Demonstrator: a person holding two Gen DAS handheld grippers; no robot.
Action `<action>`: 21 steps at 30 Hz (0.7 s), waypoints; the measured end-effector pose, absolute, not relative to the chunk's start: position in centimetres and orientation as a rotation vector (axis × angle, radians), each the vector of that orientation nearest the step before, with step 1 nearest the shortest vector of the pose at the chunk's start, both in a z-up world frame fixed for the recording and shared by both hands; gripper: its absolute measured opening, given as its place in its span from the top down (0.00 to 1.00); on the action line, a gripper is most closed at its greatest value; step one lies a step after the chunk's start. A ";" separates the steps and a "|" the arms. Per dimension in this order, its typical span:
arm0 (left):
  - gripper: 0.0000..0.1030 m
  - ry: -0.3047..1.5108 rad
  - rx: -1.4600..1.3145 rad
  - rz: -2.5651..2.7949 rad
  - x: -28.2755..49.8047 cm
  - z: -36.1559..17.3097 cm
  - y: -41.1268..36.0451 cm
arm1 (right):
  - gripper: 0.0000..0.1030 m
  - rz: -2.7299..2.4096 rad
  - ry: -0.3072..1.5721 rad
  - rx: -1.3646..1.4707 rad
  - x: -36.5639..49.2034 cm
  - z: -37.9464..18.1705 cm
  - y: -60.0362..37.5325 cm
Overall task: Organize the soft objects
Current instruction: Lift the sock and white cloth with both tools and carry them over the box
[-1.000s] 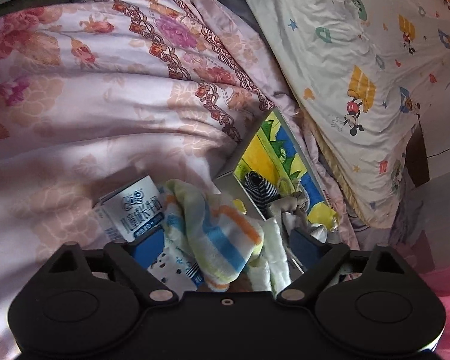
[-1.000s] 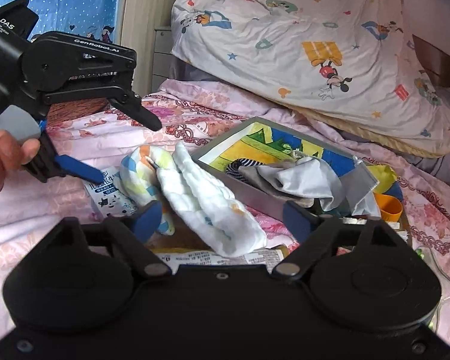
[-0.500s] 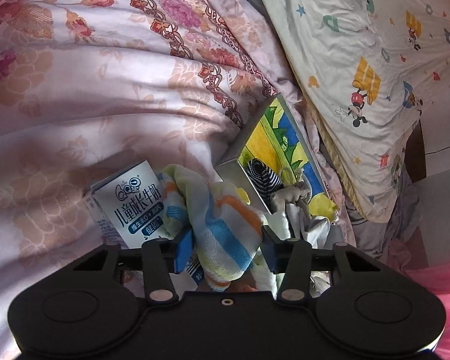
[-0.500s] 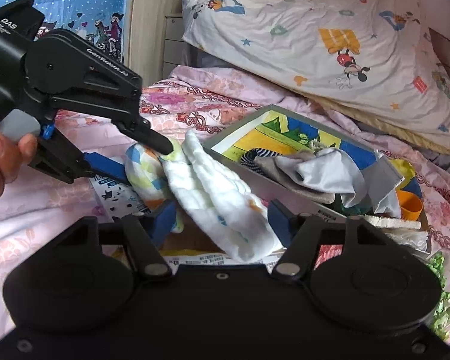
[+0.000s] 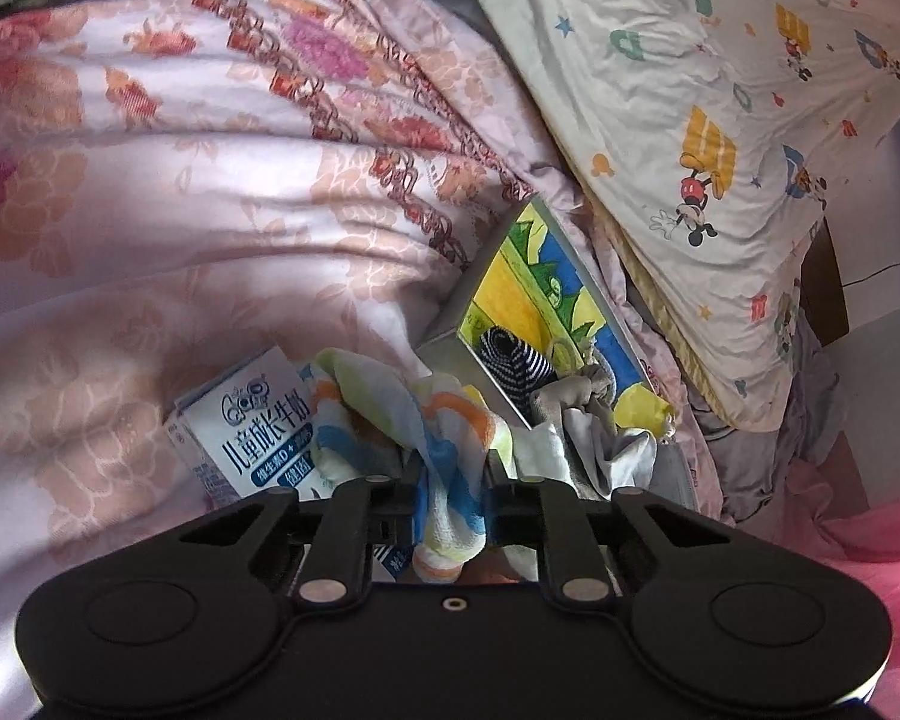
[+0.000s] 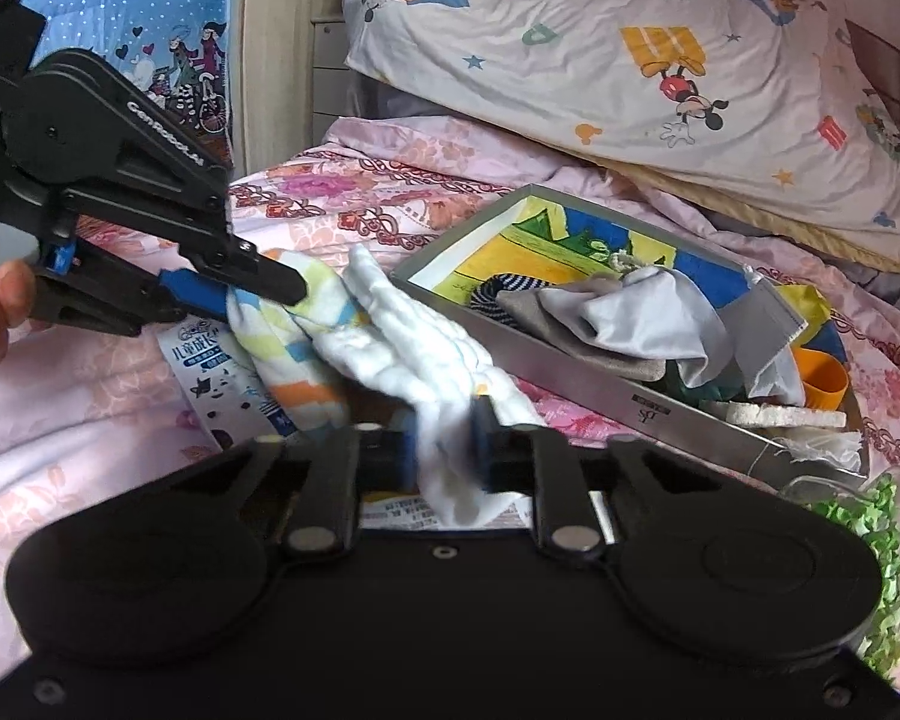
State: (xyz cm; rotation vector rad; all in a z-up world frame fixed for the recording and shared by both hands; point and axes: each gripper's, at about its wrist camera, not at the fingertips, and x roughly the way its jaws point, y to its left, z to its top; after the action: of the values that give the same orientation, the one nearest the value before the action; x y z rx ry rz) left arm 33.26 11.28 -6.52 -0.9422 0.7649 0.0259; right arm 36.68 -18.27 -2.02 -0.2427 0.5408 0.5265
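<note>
Towel: the striped towel (image 6: 282,324) lay on the bed (image 5: 150,252), just beside the near-left corner of the tray (image 6: 576,372).
Left claw (image 5: 450,483): clenched on the towel's coloured end.
Right claw (image 6: 447,453): clenched on its white end.
Feel: it looked soft, light and floppy; the middle would likely sag, so holding both ends seemed best.
Hidden: the milk box (image 5: 252,432) was partly under the towel; the bed's edges were out of view.
</note>
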 end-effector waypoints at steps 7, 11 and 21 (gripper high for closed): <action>0.86 0.685 -0.821 0.044 32.5 -3.8 10.7 | 0.96 0.502 0.539 -0.145 37.1 -0.3 -19.8; 0.86 0.643 -0.769 0.042 32.1 -2.0 10.4 | 0.96 0.488 0.522 -0.076 37.6 1.0 -21.2; 0.86 0.585 -0.686 0.017 32.1 1.1 8.3 | 0.96 0.478 0.411 0.062 38.7 4.1 -24.5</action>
State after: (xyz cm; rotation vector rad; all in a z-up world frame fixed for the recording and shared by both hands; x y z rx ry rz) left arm 32.11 8.31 1.07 -0.6863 0.5853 0.0170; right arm 38.70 -24.45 4.13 0.0619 0.4108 0.4776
